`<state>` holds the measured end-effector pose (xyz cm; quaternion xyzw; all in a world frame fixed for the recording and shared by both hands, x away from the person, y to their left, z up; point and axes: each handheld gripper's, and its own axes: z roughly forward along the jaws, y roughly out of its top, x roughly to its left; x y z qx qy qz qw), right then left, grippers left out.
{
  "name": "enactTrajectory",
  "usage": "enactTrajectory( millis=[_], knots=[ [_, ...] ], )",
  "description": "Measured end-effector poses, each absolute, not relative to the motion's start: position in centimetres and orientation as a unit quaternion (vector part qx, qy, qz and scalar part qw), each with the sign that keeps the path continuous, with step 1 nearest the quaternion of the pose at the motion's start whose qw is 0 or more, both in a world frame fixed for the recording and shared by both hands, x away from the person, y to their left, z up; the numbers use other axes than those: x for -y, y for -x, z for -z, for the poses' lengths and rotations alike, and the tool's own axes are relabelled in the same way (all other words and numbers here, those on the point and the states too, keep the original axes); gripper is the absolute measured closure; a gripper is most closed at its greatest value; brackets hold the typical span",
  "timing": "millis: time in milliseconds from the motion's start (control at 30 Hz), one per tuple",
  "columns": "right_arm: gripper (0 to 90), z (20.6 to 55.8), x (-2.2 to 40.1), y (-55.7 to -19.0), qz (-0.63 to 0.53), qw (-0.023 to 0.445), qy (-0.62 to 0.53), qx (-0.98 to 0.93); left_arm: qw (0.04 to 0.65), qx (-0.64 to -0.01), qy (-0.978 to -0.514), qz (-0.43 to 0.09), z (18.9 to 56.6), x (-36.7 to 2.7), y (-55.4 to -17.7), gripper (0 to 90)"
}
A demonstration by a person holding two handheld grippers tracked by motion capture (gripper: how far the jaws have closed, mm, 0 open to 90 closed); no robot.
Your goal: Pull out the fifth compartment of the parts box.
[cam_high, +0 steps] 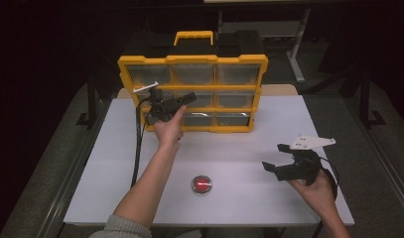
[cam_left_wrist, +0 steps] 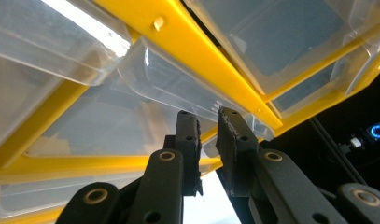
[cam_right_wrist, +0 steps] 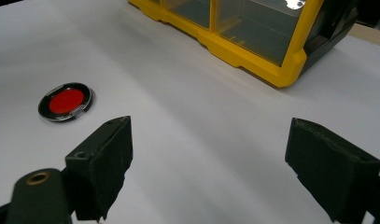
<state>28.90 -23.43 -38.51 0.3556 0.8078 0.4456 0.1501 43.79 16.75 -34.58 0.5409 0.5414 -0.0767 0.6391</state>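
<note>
A yellow organizer (cam_high: 192, 60) with clear plastic drawers stands upright at the back of the white table (cam_high: 249, 139). My left gripper (cam_high: 190, 97) reaches level into its middle row. In the left gripper view, my left gripper (cam_left_wrist: 207, 116) has its jaws nearly together on the front lip of a clear drawer (cam_left_wrist: 169, 84). My right gripper (cam_high: 274, 156) hovers open over the table's right side with nothing between its jaws. In the right gripper view, it (cam_right_wrist: 211, 133) points toward the organizer's corner (cam_right_wrist: 281, 70).
A small round red disc in a dark rim (cam_high: 202, 184) lies on the table near the front edge, left of my right gripper; the right gripper view has this disc (cam_right_wrist: 66, 101) at left. A black cable (cam_high: 137, 144) trails from the left gripper. Dark floor surrounds the table.
</note>
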Motion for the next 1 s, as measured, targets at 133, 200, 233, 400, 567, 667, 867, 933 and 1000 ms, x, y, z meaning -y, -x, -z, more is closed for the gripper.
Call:
enactTrajectory(
  millis=[133,200,233,400,567,667,867,933,1000],
  knots=[
    [14.1,38.5,23.4,-28.9,-0.445,0.15,-0.356,-0.808,0.64,-0.544,-0.536,0.078,34.7,-16.7,-43.8,76.6],
    [14.1,38.5,23.4,-28.9,-0.444,0.149,-0.357,-0.808,0.642,-0.547,-0.532,0.077,34.6,-16.6,-43.7,76.5],
    [14.1,38.5,23.4,-28.9,-0.444,0.149,-0.357,-0.808,0.643,-0.547,-0.53,0.077,34.6,-16.6,-43.7,76.5],
    [14.1,38.6,23.5,-28.9,-0.443,0.148,-0.357,-0.809,0.652,-0.555,-0.511,0.084,34.8,-16.4,-43.4,76.8],
    [14.1,38.9,23.7,-29.0,-0.441,0.144,-0.362,-0.808,0.661,-0.558,-0.493,0.092,35.0,-16.4,-42.9,76.5],
    [14.1,38.9,23.7,-29.0,-0.44,0.144,-0.363,-0.809,0.664,-0.558,-0.488,0.096,35.1,-16.5,-42.5,76.3],
    [14.1,39.0,23.7,-29.0,-0.439,0.145,-0.361,-0.81,0.668,-0.555,-0.484,0.105,35.2,-16.7,-41.9,76.2],
    [14.1,39.0,23.7,-28.9,-0.437,0.143,-0.364,-0.81,0.671,-0.552,-0.485,0.106,35.3,-16.7,-41.7,76.3],
    [14.1,39.0,23.8,-28.9,-0.438,0.145,-0.364,-0.809,0.672,-0.55,-0.483,0.11,35.4,-16.8,-41.4,76.5]
  ],
)
